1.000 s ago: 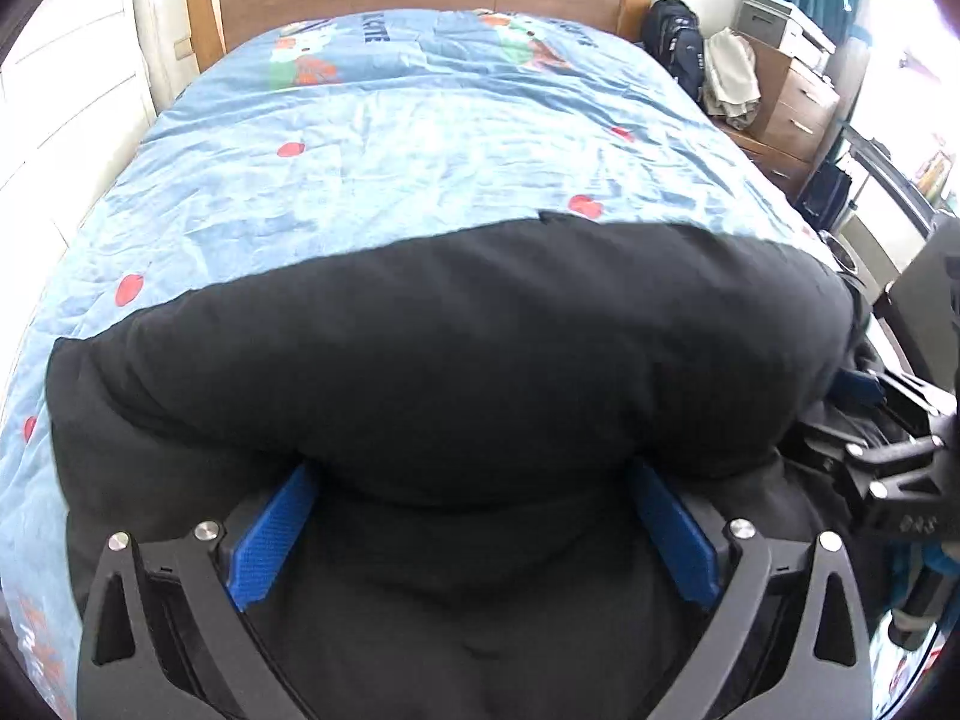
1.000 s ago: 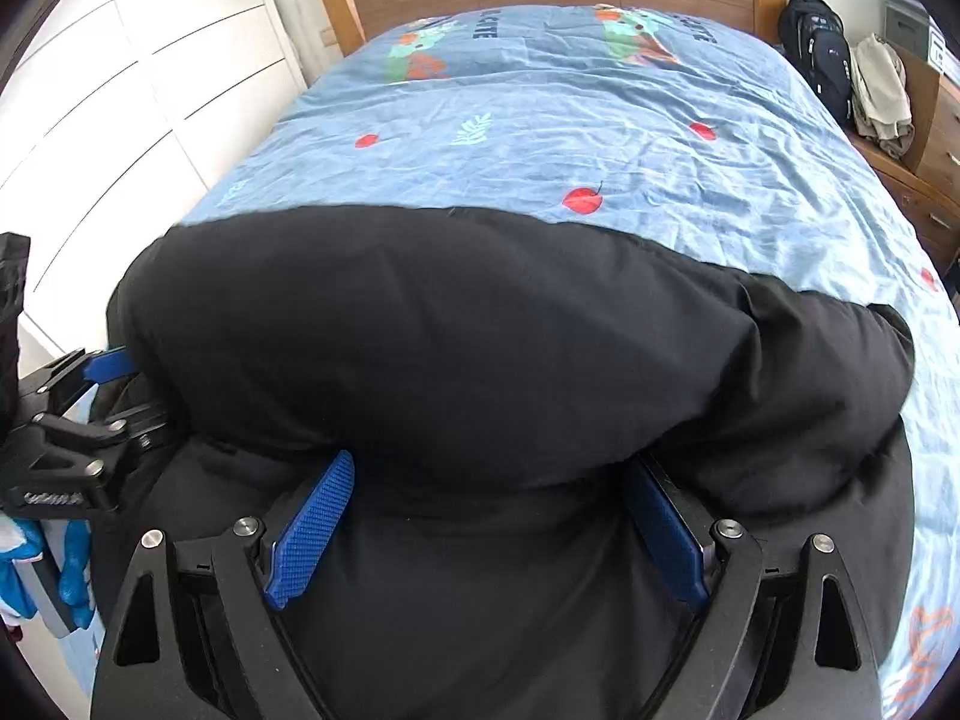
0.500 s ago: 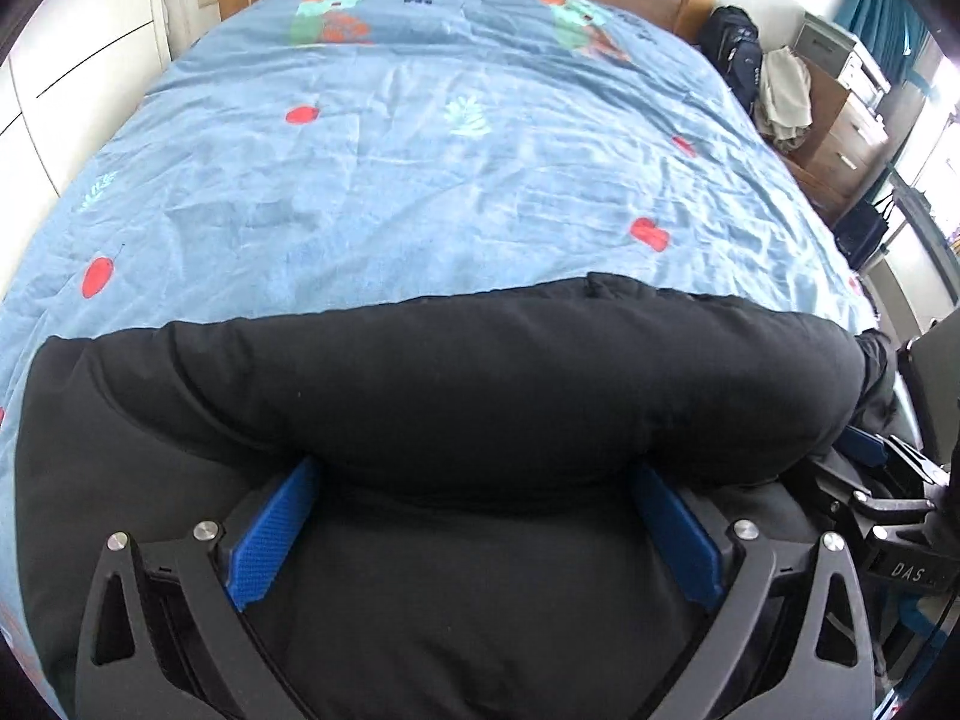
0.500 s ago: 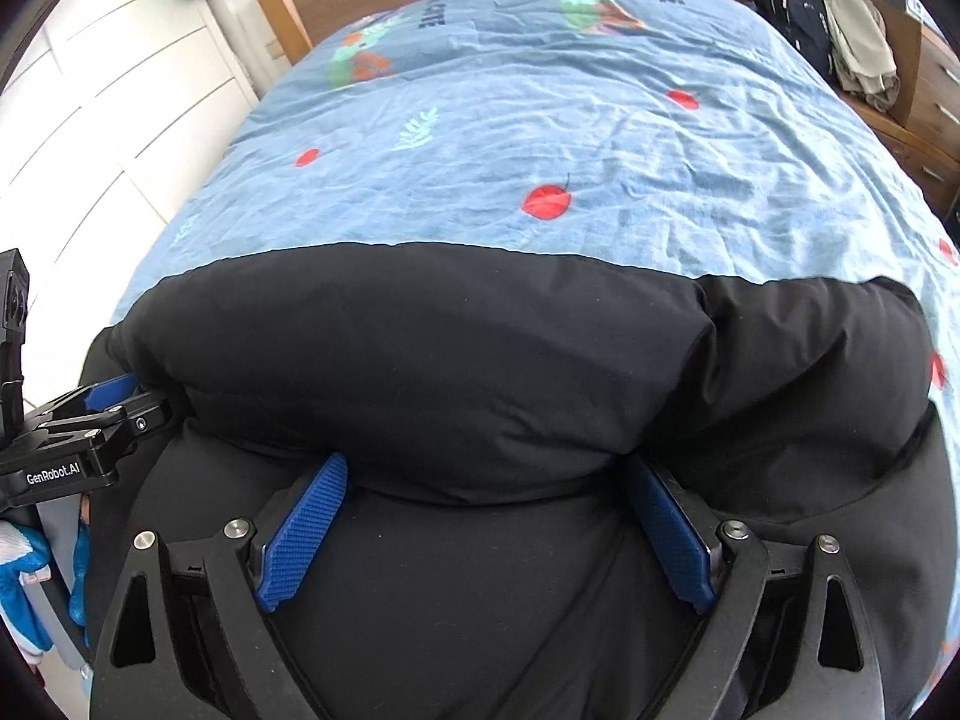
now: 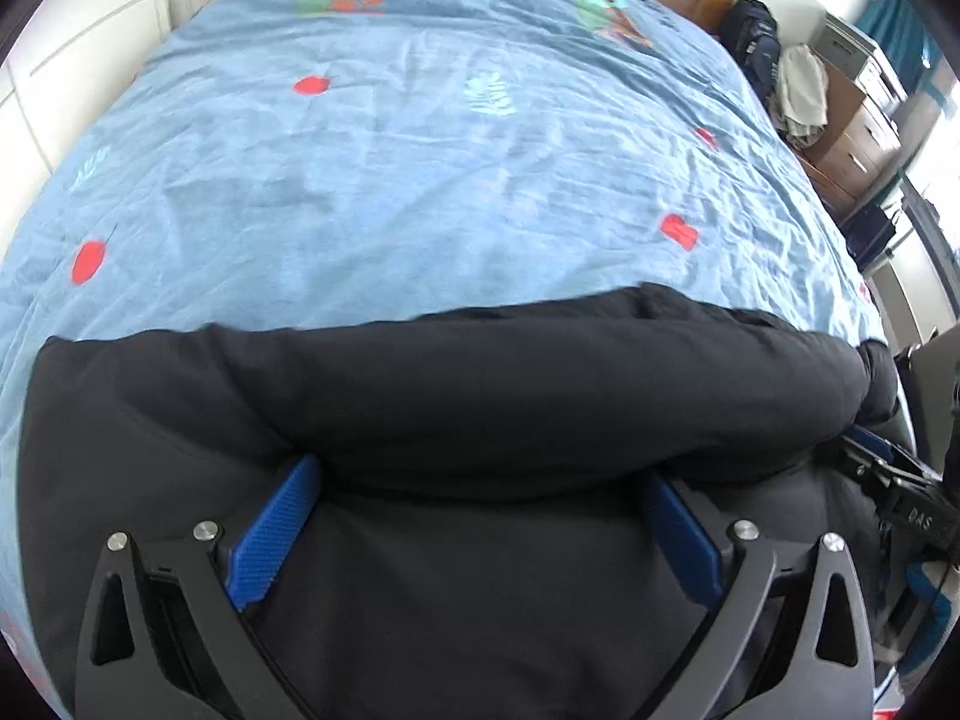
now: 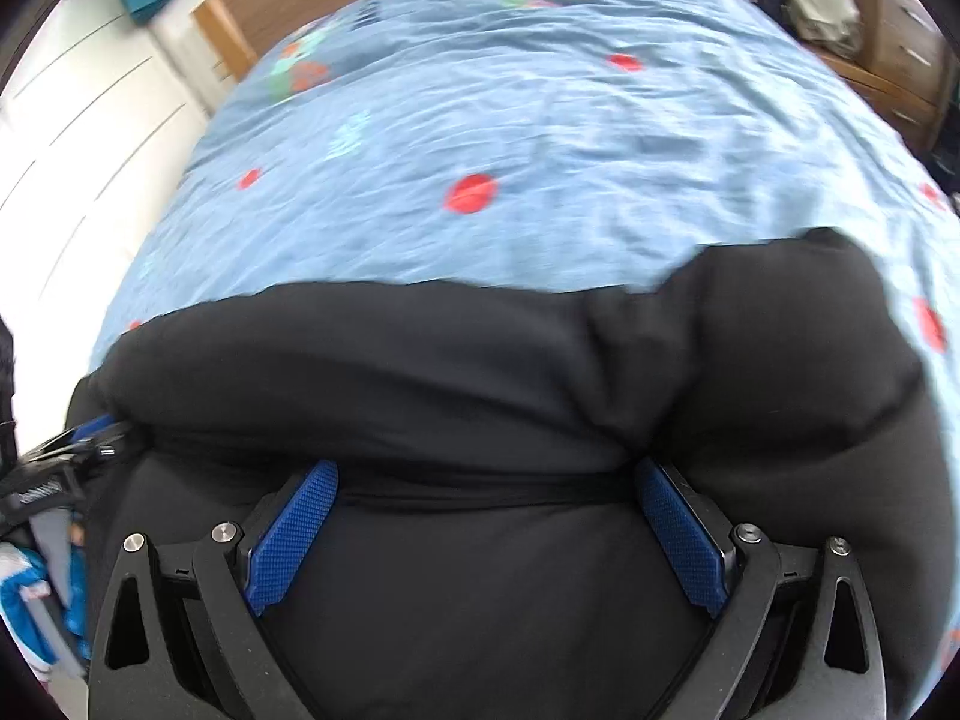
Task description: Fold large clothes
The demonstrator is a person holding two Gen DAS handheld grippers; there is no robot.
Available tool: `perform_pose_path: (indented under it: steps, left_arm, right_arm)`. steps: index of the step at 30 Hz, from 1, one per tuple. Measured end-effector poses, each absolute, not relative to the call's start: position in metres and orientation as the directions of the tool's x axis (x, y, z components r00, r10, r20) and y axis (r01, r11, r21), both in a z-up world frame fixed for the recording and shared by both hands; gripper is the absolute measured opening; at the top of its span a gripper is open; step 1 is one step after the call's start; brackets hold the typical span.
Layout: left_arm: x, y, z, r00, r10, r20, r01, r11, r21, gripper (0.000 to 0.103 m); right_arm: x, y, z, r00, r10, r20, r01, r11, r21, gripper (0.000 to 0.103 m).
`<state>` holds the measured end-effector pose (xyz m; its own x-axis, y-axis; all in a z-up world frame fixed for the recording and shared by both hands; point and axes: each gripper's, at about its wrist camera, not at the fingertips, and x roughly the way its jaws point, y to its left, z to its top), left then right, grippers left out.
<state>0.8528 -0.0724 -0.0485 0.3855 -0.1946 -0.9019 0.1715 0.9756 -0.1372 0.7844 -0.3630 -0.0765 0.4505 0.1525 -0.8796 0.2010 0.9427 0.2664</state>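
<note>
Blue bedspread [image 5: 420,180] filled background beyond fingers. Black padded garment [image 5: 480,390] lay on it, thick fold bulging just ahead of both fingertip pairs. Judged soft, bulky, springy, slippery; best taken at fold edge. Left gripper [image 5: 480,522] spread wide, fabric between, grip unclear. Right gripper [image 6: 486,516] opening, fabric between. Versus 1 second earlier: fold lower, flatter, more bedspread visible.

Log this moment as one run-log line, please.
stage: folding black garment on bed | left gripper: wide, fabric between | right gripper: jaws opening, fabric between
</note>
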Motion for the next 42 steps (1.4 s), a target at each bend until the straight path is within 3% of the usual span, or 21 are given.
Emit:
perform_pose_path:
  steps: [3,7,14,34,42]
  left_arm:
    - [0.857,-0.042,-0.043,0.375,-0.148,-0.915,0.101,0.988,-0.119,0.103]
    - [0.854,0.007,-0.028,0.394,0.008,-0.919,-0.040,0.999,-0.009,0.102]
    - [0.803,0.029,0.001,0.512,-0.101,-0.853,-0.001,0.993,-0.118,0.102]
    - [0.703,-0.018,-0.004,0.629,-0.084,-0.773,0.120,0.993,-0.010,0.102]
    - [0.681,-0.015,-0.010,0.632,-0.084,-0.770,0.116,0.993,-0.014,0.102]
  right_arm:
    - [0.778,-0.376,-0.076,0.434,0.103,-0.895,0.231,0.948,0.221,0.098]
    - [0.770,-0.386,-0.067,0.414,-0.021,-0.910,0.277,0.955,0.104,0.097]
    - [0.735,-0.362,-0.017,0.545,0.049,-0.837,0.191,0.965,0.181,0.096]
    - [0.660,-0.289,-0.001,0.620,0.164,-0.767,-0.065,0.985,0.159,0.096]
    - [0.637,-0.297,-0.014,0.608,0.142,-0.781,-0.038,0.988,0.150,0.096]
